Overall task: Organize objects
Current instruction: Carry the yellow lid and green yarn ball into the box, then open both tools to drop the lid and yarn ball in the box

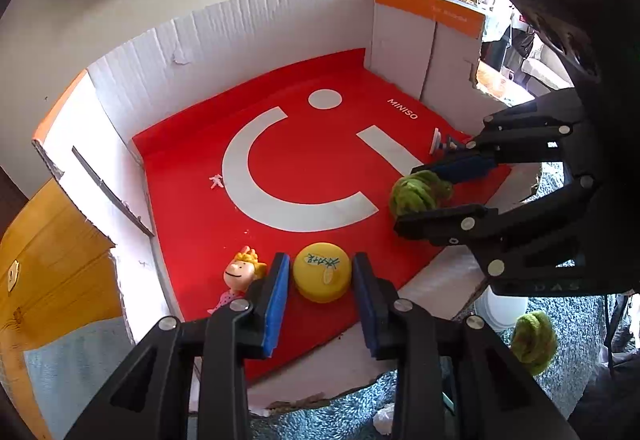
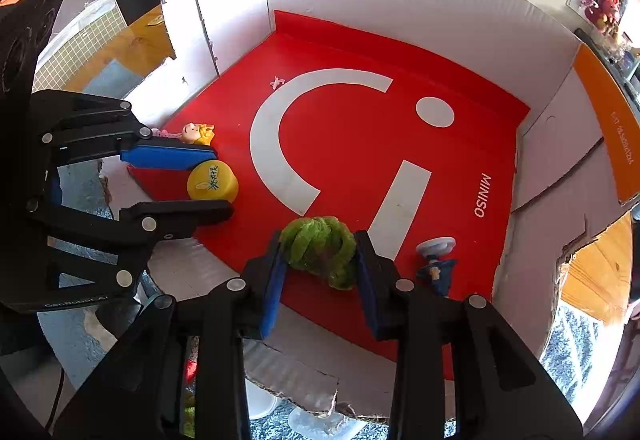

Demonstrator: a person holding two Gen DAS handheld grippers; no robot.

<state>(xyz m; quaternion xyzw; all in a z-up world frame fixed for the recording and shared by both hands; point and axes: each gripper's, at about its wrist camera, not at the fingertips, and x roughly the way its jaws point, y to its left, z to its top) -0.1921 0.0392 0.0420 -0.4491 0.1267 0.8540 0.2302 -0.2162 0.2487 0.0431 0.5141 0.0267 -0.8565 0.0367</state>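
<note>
Left wrist: yellow cap between open hand-held gripper pads, untouched.

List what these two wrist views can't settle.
- Left claw: contact with the round yellow plastic cap unclear; pads flank it, gaps ambiguous.
- Right claw: grip on the fuzzy green yarn ball uncertain.
- Small blue figurine: partly behind the right claw's finger.
- Blonde cartoon doll: body hidden by the left claw.

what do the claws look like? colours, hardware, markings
Both alike: left claw and right claw are matte black linkage frames with silver rivets at the pivots and blue pads inside flat fingers. Faint lettering on the bodies; an orange patch tops the left one in the right view. No cables seen.
</note>
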